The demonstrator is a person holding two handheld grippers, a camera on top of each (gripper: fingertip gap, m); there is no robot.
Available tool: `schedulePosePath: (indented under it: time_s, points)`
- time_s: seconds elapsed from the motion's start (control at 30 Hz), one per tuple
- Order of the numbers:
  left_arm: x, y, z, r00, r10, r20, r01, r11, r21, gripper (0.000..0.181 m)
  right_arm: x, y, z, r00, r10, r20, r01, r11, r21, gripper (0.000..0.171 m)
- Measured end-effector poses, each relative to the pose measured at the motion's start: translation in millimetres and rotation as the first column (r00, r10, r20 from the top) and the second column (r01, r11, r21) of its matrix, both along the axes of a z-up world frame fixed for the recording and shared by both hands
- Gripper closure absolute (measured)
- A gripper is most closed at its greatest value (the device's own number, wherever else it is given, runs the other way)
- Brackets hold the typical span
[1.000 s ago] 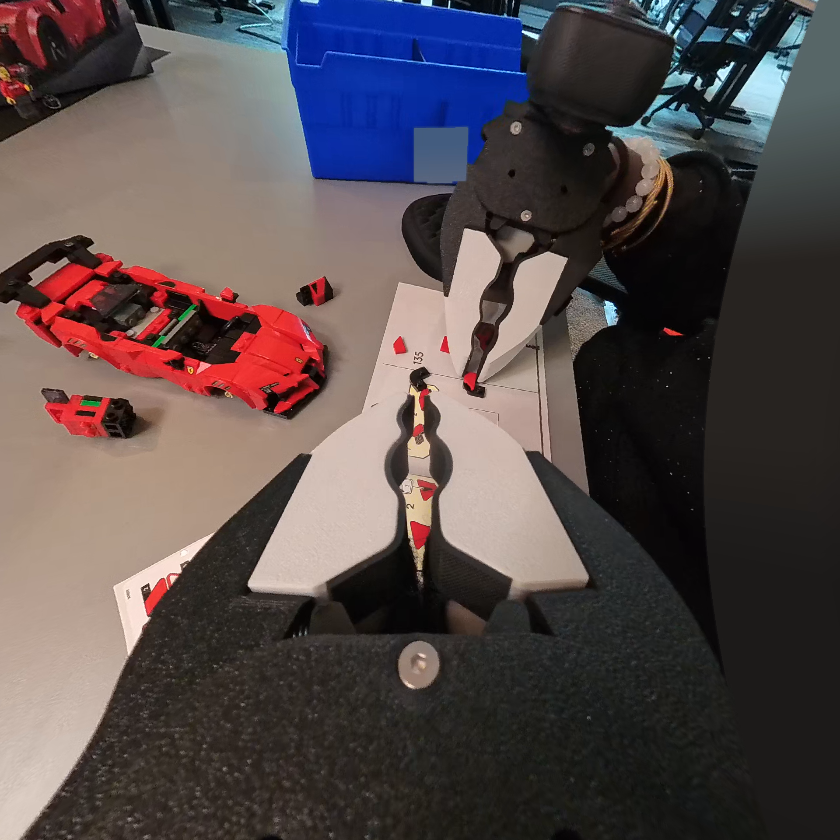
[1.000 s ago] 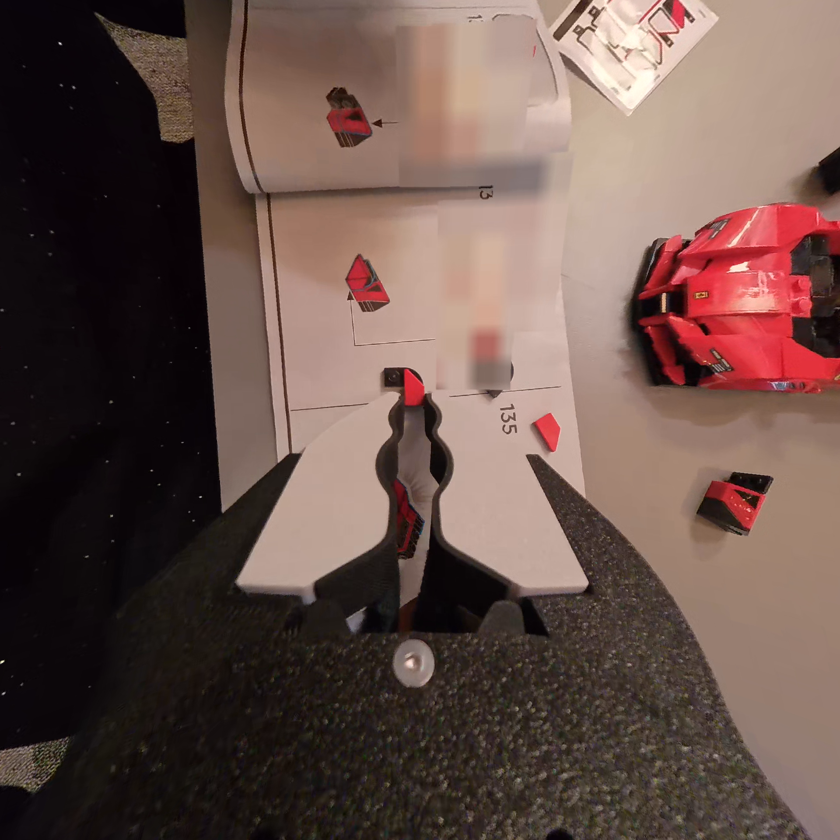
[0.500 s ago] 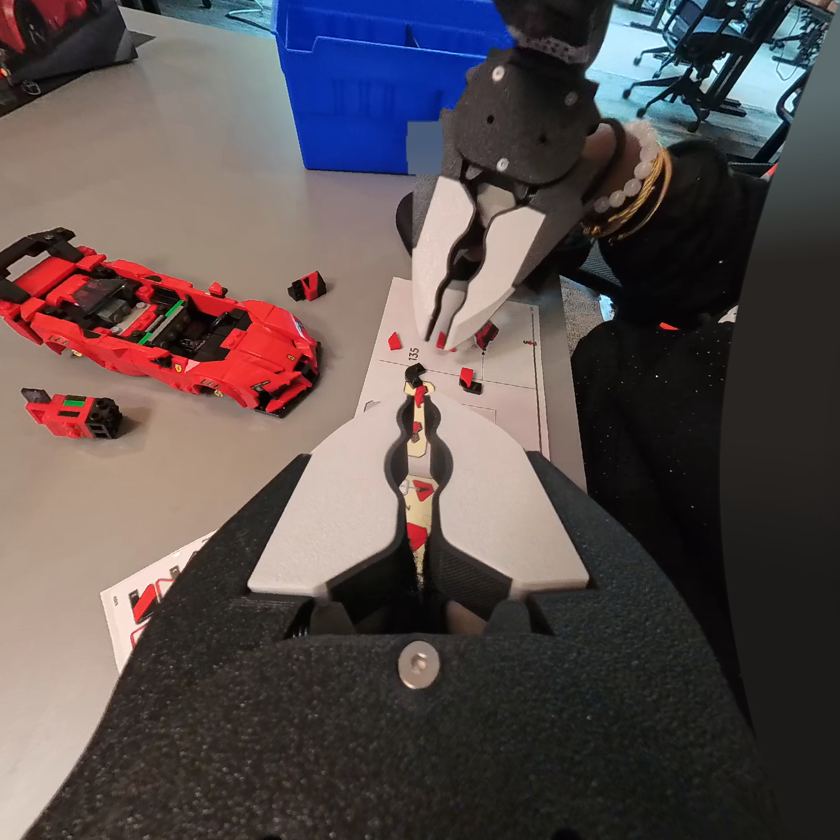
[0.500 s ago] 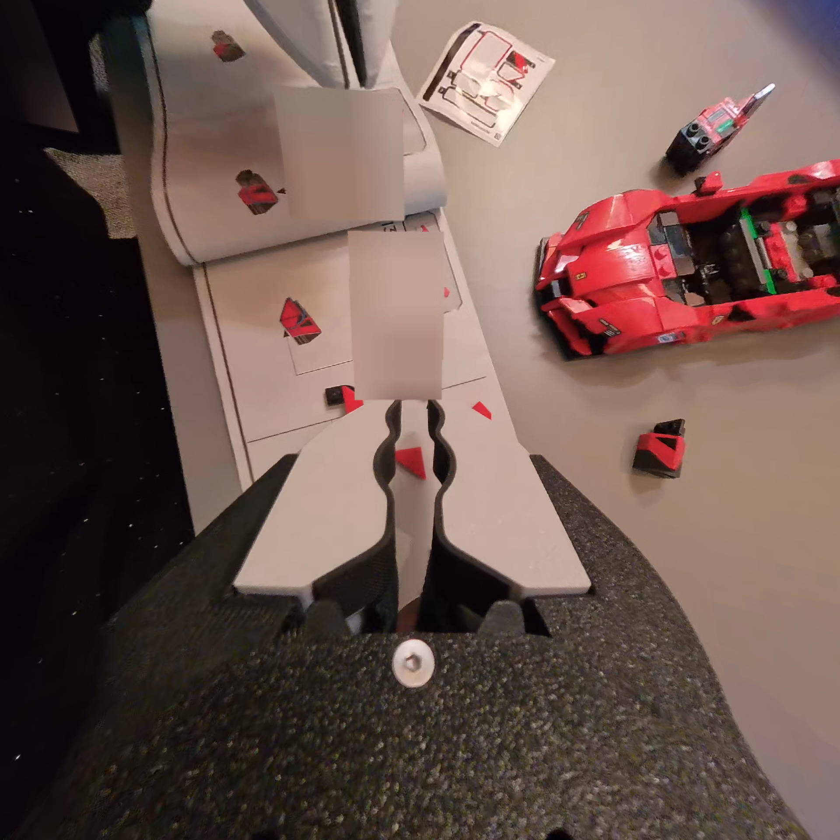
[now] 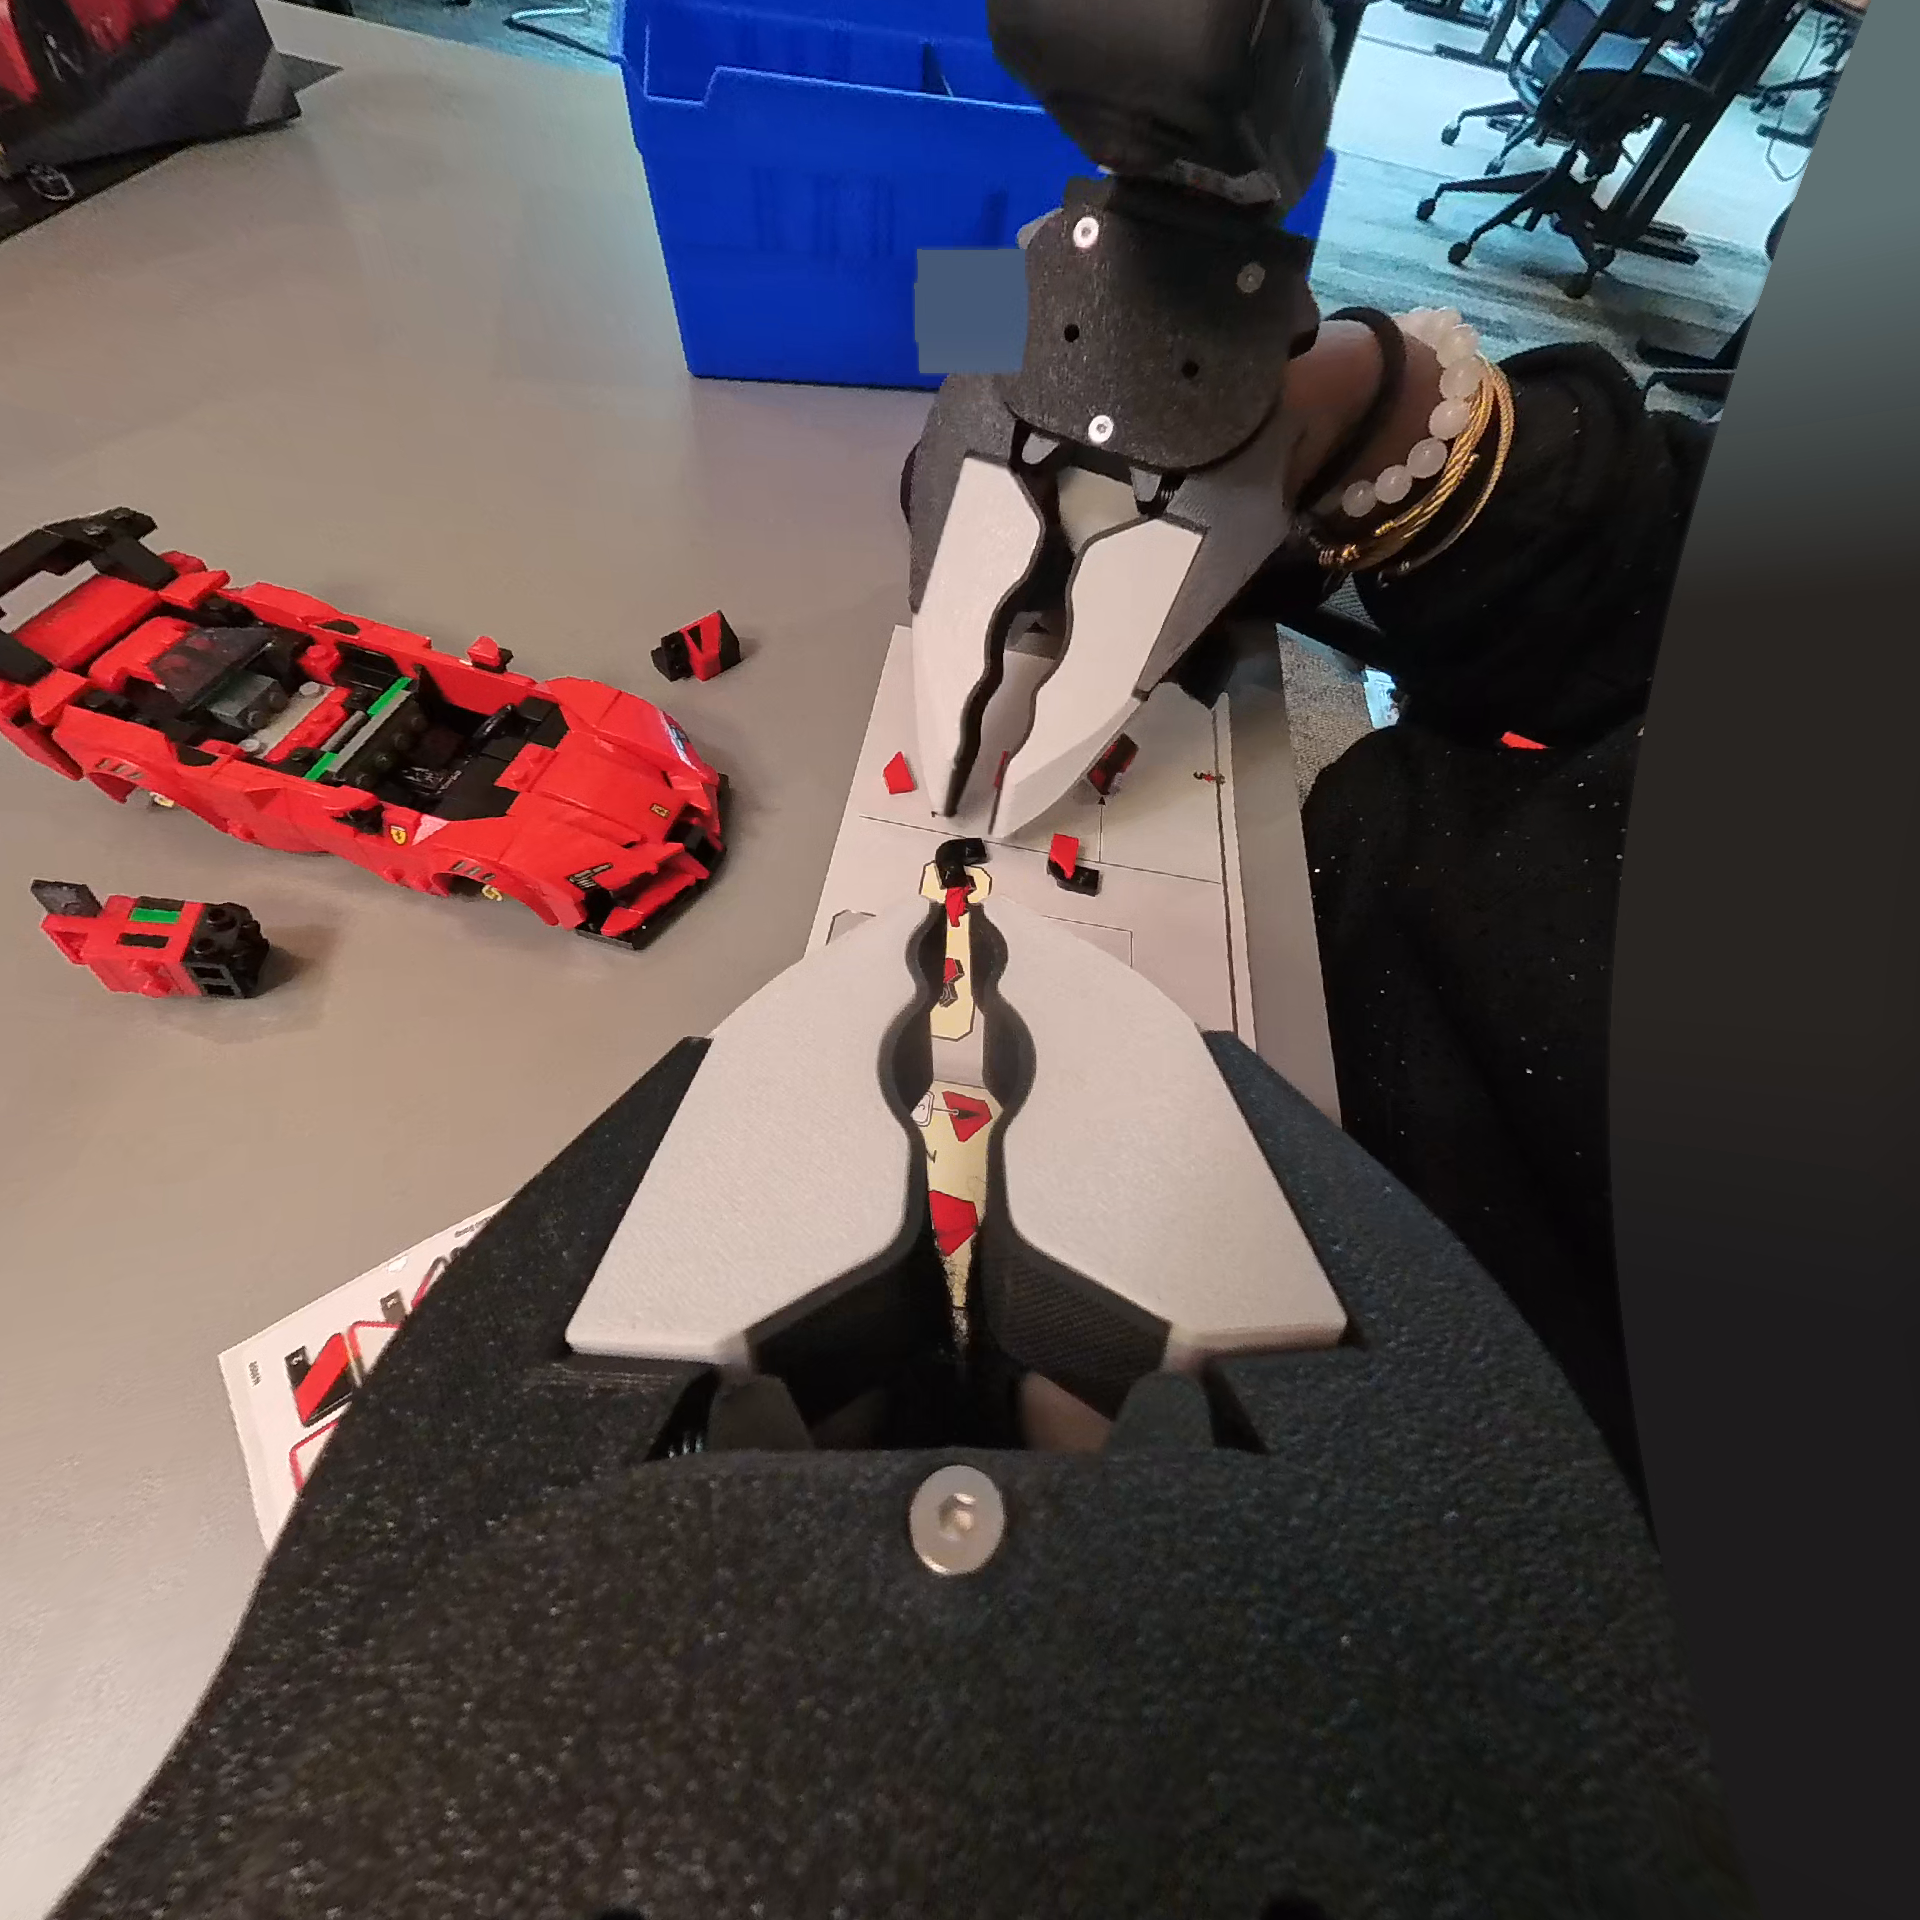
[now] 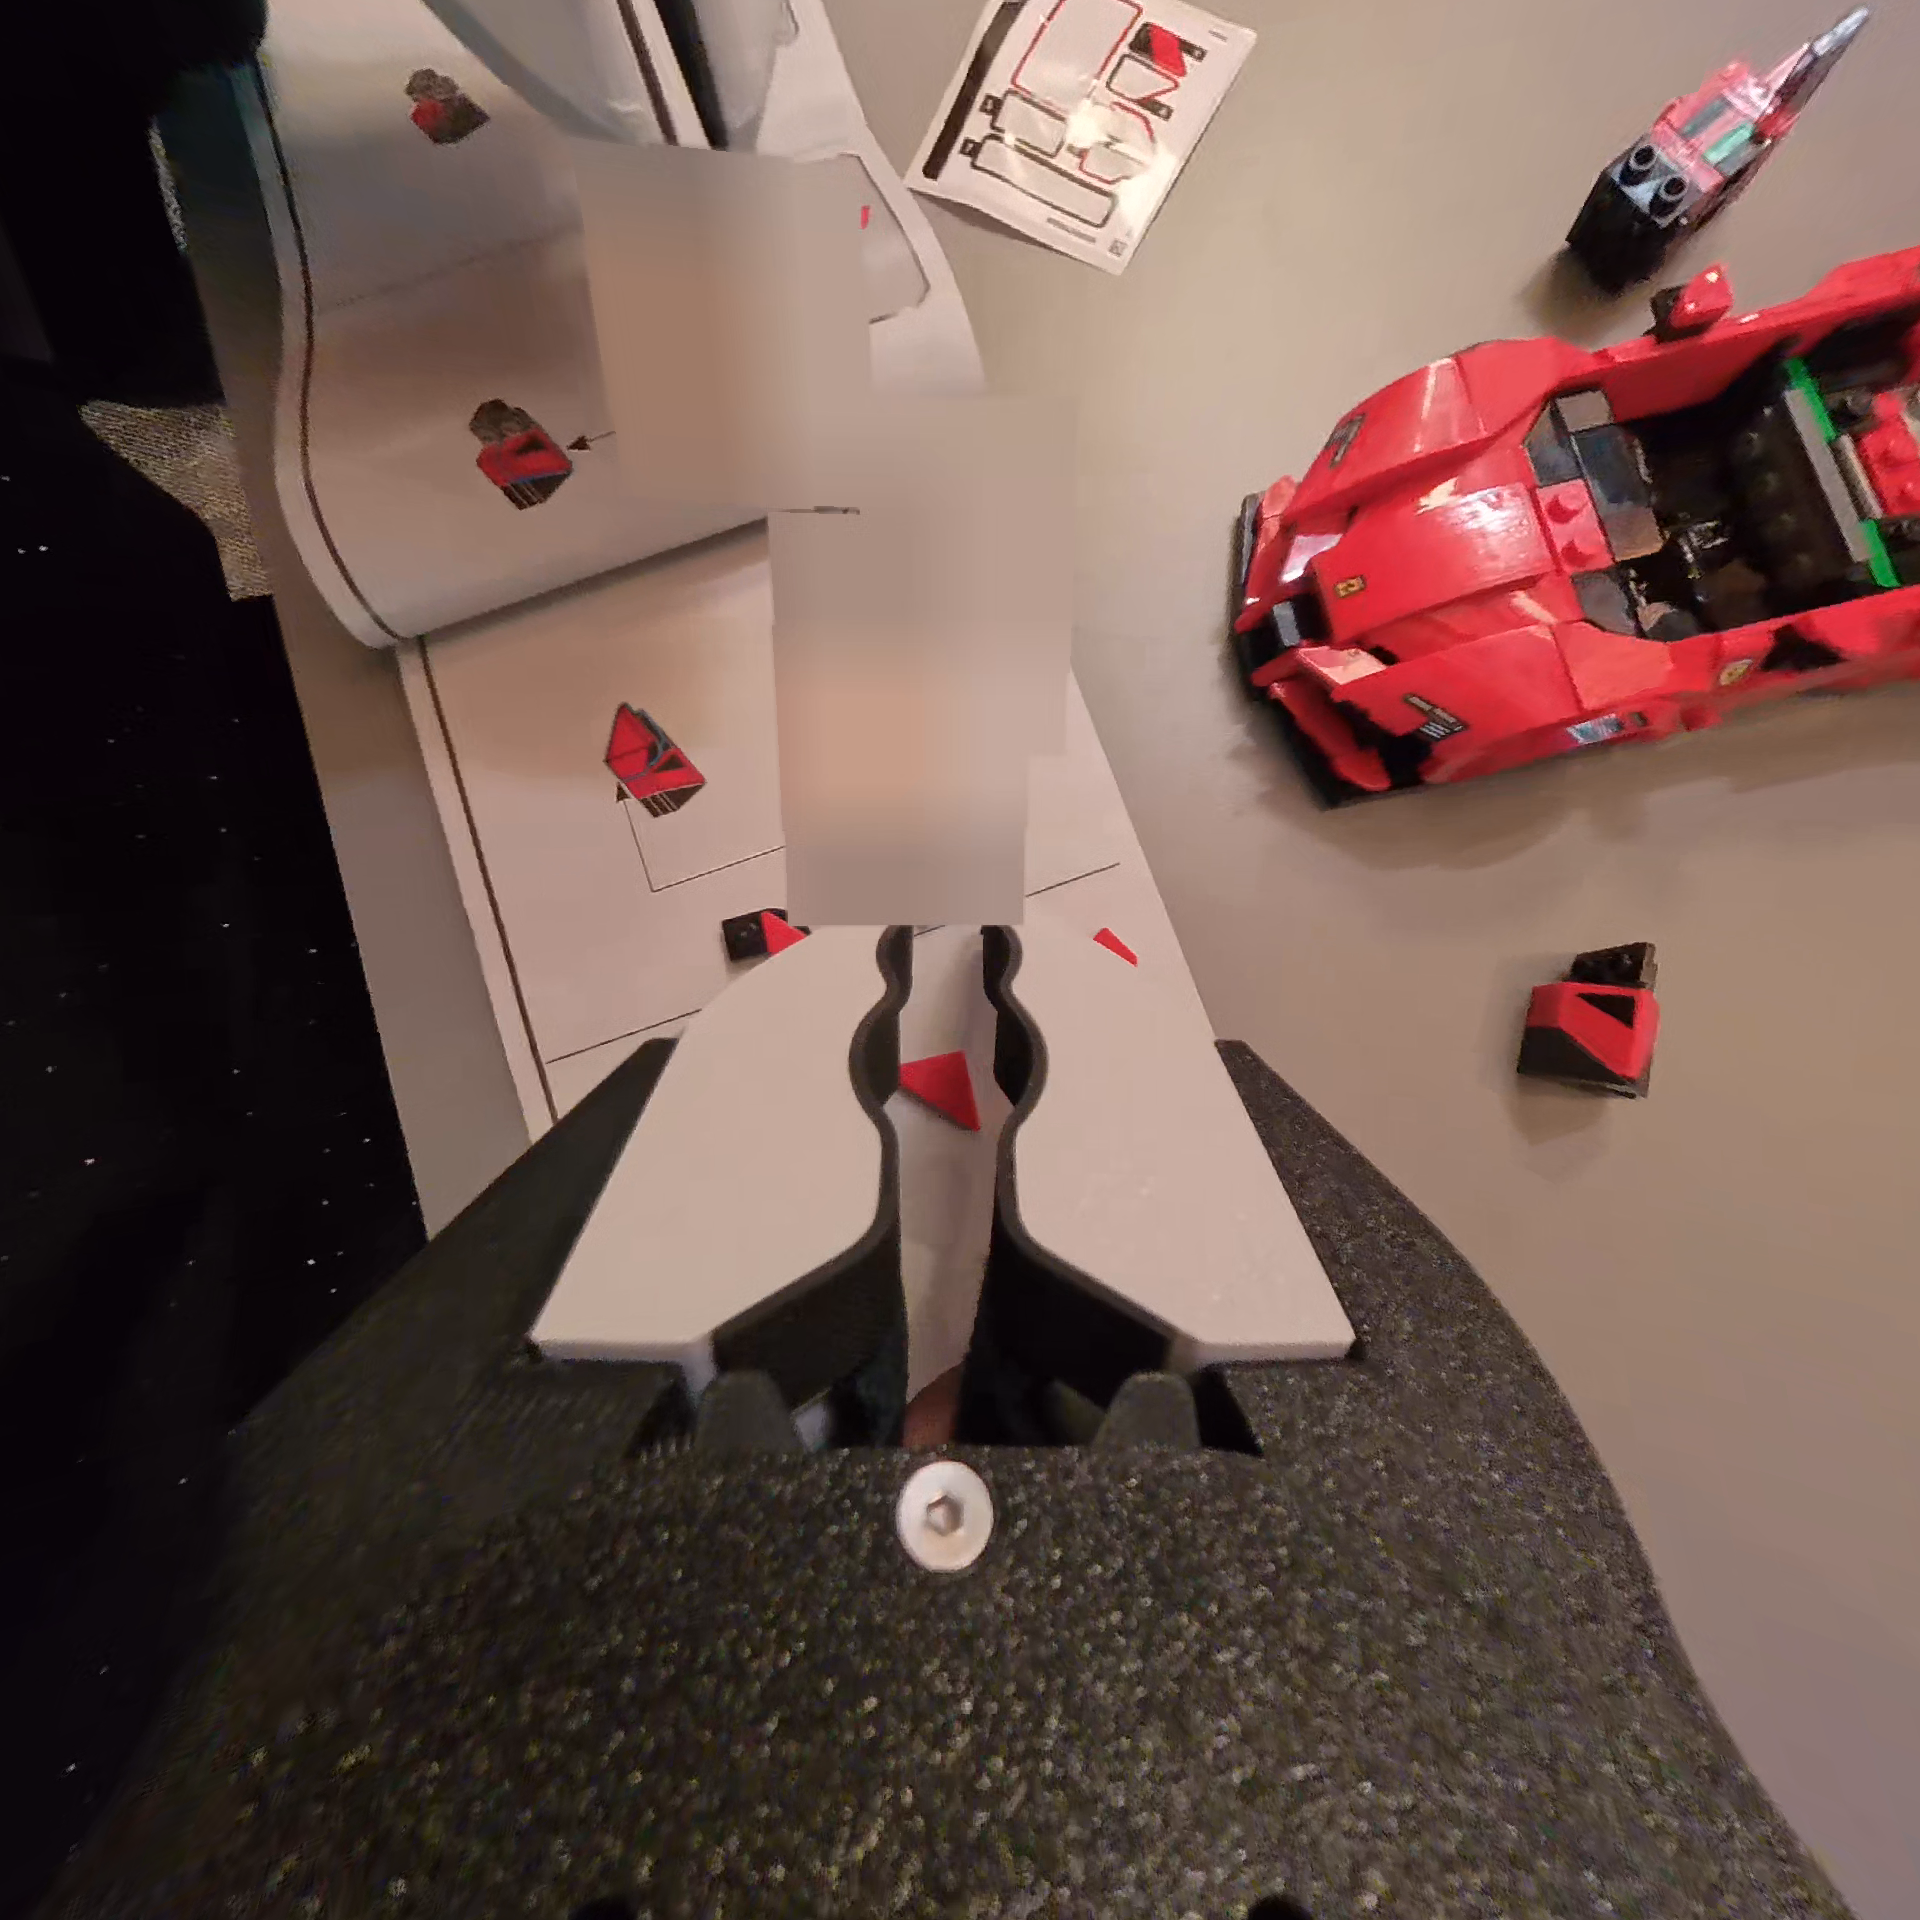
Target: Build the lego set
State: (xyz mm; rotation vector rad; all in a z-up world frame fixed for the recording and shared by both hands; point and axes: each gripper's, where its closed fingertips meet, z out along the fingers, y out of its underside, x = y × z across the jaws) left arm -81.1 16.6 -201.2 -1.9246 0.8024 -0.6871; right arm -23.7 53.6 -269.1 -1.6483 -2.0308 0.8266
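Note:
My right gripper is open, tips down on the instruction booklet. A loose red wedge lies on the page between its fingers. A small red-and-black piece lies just left of them and another red wedge just right. In the left wrist view the right gripper stands over the booklet. My left gripper is shut and hovers above the page, a small black piece just beyond its tips. The red car sits to the left.
A red-and-black sub-assembly lies by the car's nose and a red, black and green block near its side. A sticker sheet lies beside the booklet. A blue bin stands behind. The table edge and a person's dark clothing are on the right. Across from one pair of fingers to the other is roughly 10 centimeters. Left tips and right tips are each some 15 centimeters from the red car. My right wrist view looks at it from another angle.
My right gripper let go of the small red-and-black piece on the booklet, opened, lifted and came down again around the loose red wedge. My left gripper has barely moved.

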Motion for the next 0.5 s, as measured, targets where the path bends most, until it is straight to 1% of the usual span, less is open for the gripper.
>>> schedulePosePath:
  time_s: [0.2,0.3,0.5]
  points:
    - [2,-1,0,1.000,-0.008,-0.005,0.008,1.000,-0.002,0.177,1,-4,-3,1.000,0.013,0.016,-0.013,1.000,0.008,0.158]
    - [2,-1,-1,1.000,-0.011,-0.007,0.011,1.000,-0.006,0.177,9,4,6,1.000,-0.016,0.012,0.016,1.000,0.024,0.158]
    - [2,-1,-3,1.000,-0.013,-0.004,0.012,1.000,-0.014,0.177,43,35,22,0.991,-0.135,0.025,0.133,0.988,0.084,0.156]
